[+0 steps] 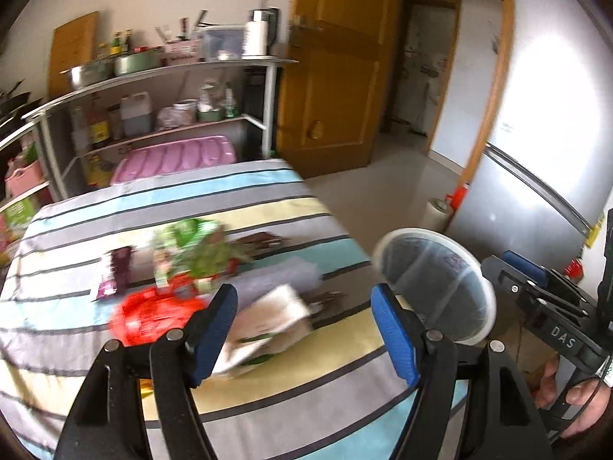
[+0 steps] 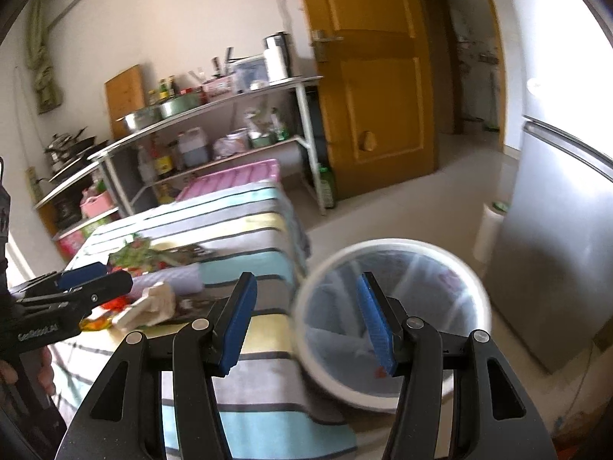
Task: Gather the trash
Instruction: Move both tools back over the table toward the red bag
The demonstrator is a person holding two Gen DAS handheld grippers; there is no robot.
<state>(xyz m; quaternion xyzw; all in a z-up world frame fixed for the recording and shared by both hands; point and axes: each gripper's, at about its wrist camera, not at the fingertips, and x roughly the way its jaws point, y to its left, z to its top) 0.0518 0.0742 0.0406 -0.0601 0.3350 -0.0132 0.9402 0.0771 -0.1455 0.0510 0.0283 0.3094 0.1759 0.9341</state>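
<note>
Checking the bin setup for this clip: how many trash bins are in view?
1. The white trash bin with a clear liner stands on the floor beside the striped table, near the fridge. Others may be out of frame.

Both cameras ride low behind their own blue-padded fingers, tilted down across the striped table (image 1: 268,207) toward the shelves (image 2: 214,115) and door (image 1: 337,76). Each catches the white bin (image 2: 390,329) at lower right; the left one sits closer over the table.
</note>
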